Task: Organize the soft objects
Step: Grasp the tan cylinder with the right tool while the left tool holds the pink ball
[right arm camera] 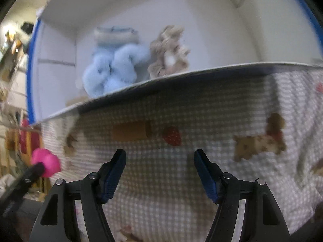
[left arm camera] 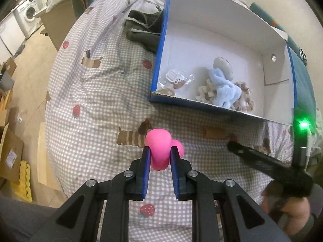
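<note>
The pink soft toy [left arm camera: 159, 149] sits low in the centre of the left wrist frame, pinched between the left gripper [left arm camera: 160, 151] fingers above the checked bedspread [left arm camera: 97, 92]. It is smooth, rounded and lobed, and bulges past the pads, so it may squirm out of the grip, or catch the near wall of the box [left arm camera: 222, 109] at upper right. The right gripper [right arm camera: 159, 157] is spread wide and carries nothing, facing the blue plush [right arm camera: 113, 68] inside.
</note>
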Demonstrator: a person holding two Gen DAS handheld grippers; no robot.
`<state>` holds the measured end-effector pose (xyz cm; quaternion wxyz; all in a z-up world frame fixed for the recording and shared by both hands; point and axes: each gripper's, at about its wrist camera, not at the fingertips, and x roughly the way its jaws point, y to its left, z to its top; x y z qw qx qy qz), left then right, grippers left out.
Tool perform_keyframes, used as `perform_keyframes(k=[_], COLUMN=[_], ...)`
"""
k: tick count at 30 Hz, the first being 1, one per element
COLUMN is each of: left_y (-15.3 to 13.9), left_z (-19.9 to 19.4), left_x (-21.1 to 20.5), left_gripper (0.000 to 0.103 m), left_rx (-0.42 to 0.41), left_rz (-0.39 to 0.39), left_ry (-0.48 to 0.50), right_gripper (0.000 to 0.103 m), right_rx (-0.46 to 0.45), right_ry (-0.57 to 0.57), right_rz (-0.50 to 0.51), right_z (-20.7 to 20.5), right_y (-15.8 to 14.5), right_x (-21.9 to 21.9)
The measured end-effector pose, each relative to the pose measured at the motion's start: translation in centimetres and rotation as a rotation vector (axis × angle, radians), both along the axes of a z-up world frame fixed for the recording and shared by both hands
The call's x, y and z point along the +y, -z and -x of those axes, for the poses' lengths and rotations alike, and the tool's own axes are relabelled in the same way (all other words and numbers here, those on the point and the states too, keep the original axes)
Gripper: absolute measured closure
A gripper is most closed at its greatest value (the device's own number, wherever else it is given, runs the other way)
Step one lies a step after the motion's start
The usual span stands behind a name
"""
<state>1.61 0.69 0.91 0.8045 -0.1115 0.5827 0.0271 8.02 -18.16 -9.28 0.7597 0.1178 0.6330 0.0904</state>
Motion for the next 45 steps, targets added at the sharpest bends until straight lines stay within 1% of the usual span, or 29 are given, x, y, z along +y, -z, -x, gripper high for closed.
perform_keyframes(k=[4, 7, 12, 13, 14, 15, 17, 18, 19, 20, 21, 24, 26, 31, 35, 37, 38, 40, 42, 43, 45], left_y=[-0.1, 0.0, 0.3, 0.4, 0.4, 0.4, 0.5, 0.6, 0.7, 0.7, 0.8, 1.0, 1.1, 1.2, 1.1, 1.0, 1.0, 0.8, 0.5, 0.2, -0.6], left_z=[-0.3, -0.2, -0.4, -0.5, -0.5, -0.5, -0.6, -0.6, -0.7, -0.7, -0.8, -0.9, -0.9, -0.7, -0.4, -0.3, -0.2, -0.1, -0.1, 0.1, 0.4], left_x=[-0.3, -0.1, -0.1, -0.2, -0.2, -0.2, -0.3, -0.3, -0.4, -0.4, -0.4, -0.3, -0.3, 0.1, 0.8, 1.0, 1.1, 1.2, 1.3, 1.3, 1.4], left_gripper=[0.086, 0.086, 0.086, 0.086, 0.086, 0.086, 0.086, 0.086, 0.086, 0.086, 0.086, 0.086, 0.086, 0.086, 0.086, 0.086, 0.086, 0.086, 0.086, 0.086, 0.086], left_rx=[-0.002, 0.004, 0.019, 0.021, 0.022, 0.022, 0.024, 0.025, 0.026, 0.028, 0.029, 0.03, 0.031, 0.028, 0.024, 0.022, 0.02, 0.012, 0.002, -0.007, -0.021], left_rz=[0.001, 0.009, 0.018, 0.02, 0.018, 0.016, 0.012, 0.012, 0.01, 0.008, 0.007, 0.0, -0.005, -0.016, -0.031, -0.032, -0.033, -0.037, -0.036, -0.033, -0.016], left_ry=[-0.004, -0.011, -0.018, -0.019, -0.019, -0.019, -0.021, -0.02, -0.021, -0.022, -0.023, -0.026, -0.028, -0.043, -0.057, -0.068, -0.071, -0.074, -0.079, -0.082, -0.082], right_gripper=[0.029, 0.029, 0.03, 0.034, 0.045, 0.051, 0.057, 0.058, 0.065, 0.09, 0.092, 0.093, 0.093, 0.093, 0.093, 0.093, 0.093, 0.093, 0.093, 0.093, 0.093], right_rx=[-0.038, -0.084, -0.1, -0.105, -0.109, -0.11, -0.113, -0.116, -0.121, -0.127, -0.126, -0.147, -0.146, -0.158, -0.152, -0.163, -0.166, -0.168, -0.185, -0.195, -0.215], right_ry=[-0.045, -0.087, -0.124, -0.129, -0.137, -0.146, -0.156, -0.16, -0.163, -0.166, -0.173, -0.194, -0.187, -0.156, -0.116, -0.131, -0.132, -0.125, -0.11, -0.1, -0.075], right_rz=[0.058, 0.096, 0.171, 0.18, 0.186, 0.185, 0.184, 0.184, 0.183, 0.184, 0.171, 0.178, 0.165, 0.104, 0.022, 0.018, 0.01, -0.026, -0.066, -0.099, -0.178], right_z=[-1.1, -1.7, -2.1, -2.1, -2.1, -2.1, -2.0, -2.0, -2.0, -1.9, -1.8, -1.5, -1.2, -0.5, 0.5, 1.0, 1.2, 1.6, 2.0, 2.4, 3.2], right_y=[1.2, 1.5, 2.5, 2.5, 2.5, 2.5, 2.5, 2.5, 2.5, 2.4, 2.3, 1.8, 1.6, 0.6, -0.8, -1.6, -1.7, -2.4, -3.5, -4.7, -6.9], right_x=[3.0, 5.2, 7.3, 7.6, 7.9, 8.0, 8.3, 8.4, 8.4, 8.5, 8.5, 9.0, 8.5, 7.2, 5.4, 4.1, 4.3, 3.8, 3.0, 0.9, 0.2])
